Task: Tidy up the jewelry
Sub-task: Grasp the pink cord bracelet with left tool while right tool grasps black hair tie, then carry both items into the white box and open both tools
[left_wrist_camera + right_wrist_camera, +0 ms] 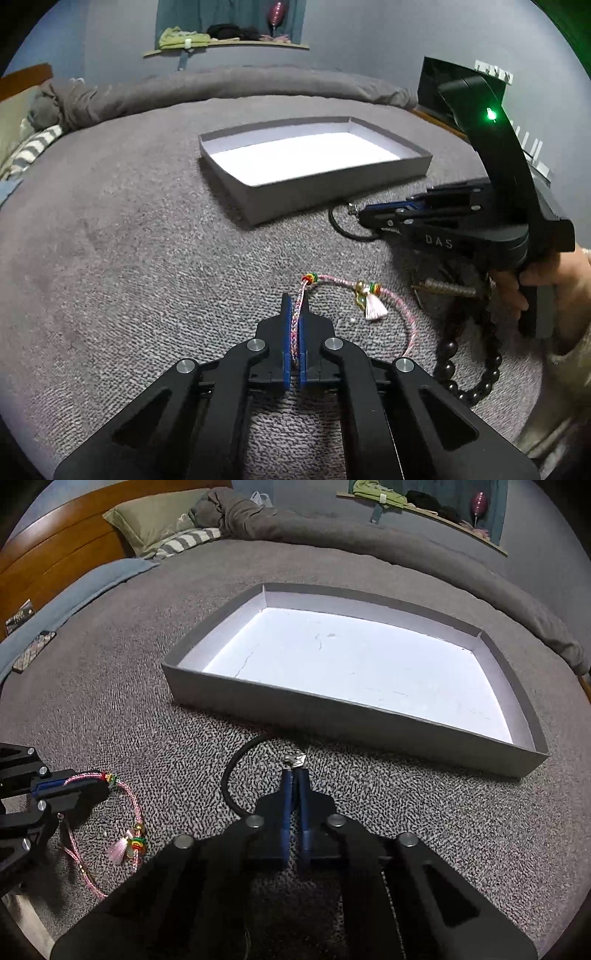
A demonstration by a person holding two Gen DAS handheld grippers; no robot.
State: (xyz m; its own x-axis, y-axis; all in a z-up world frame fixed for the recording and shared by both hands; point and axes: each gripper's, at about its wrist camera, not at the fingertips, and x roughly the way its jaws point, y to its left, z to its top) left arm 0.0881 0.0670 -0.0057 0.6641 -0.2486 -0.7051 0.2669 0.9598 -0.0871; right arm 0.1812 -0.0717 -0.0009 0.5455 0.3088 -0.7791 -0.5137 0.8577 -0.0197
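Observation:
My left gripper (pixel 295 300) is shut on a pink braided bracelet (pixel 334 277), which runs between the blue pads. The rest of its loop, with coloured beads and a pale tassel (pixel 375 309), lies on the grey bedspread to the right. My right gripper (pixel 295 773) is shut on a black cord necklace (pixel 229 773) at its silver clasp (pixel 295 757), just short of the box. The open grey box (pixel 332 716) has a white floor with nothing in it. In the left wrist view the right gripper (pixel 364 215) is at the right with the black cord (pixel 334 226). The left gripper (pixel 99 783) and pink bracelet (pixel 136 806) appear at the left of the right wrist view.
A string of dark round beads (pixel 480 384) and a bristly metal piece (pixel 445 288) lie under the hand (pixel 532 273) that holds the right gripper. Pillows (pixel 155 520) and a rolled blanket (pixel 332 531) line the far side. A phone (pixel 35 650) lies at the left.

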